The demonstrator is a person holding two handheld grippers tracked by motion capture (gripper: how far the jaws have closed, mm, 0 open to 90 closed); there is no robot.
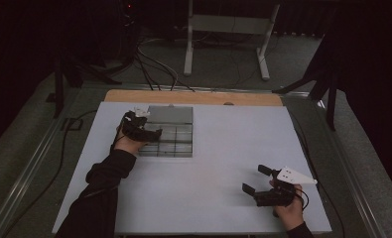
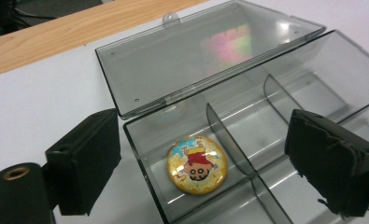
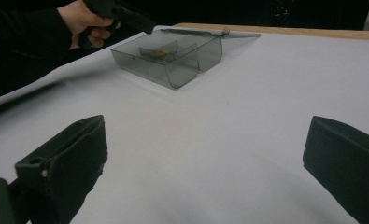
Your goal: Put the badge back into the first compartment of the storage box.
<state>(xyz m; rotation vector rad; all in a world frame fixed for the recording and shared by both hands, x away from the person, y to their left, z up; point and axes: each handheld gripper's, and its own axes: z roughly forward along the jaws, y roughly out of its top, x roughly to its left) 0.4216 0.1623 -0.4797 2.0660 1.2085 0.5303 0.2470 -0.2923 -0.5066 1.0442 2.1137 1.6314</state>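
Smoky plastic box (image 2: 247, 116), one, sits lid open at upper left of the white counter (image 1: 223, 148), holding one cartoon badge (image 2: 197, 164) in a corner compartment. Left gripper (image 2: 201, 158) hovers over it, fingers released; right gripper (image 3: 205, 158), lower right, also gapes empty.

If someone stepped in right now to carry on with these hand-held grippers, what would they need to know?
Left hand-held gripper: open, empty, poised over the clear compartment box.
Right hand-held gripper: open, empty, above bare table, well away from the box.
Round cartoon badge: lying flat in a corner compartment, next to the hinge.
Lid: open, laid back flat.
Done: badge is in the box.
Left, probably: shut the lid.
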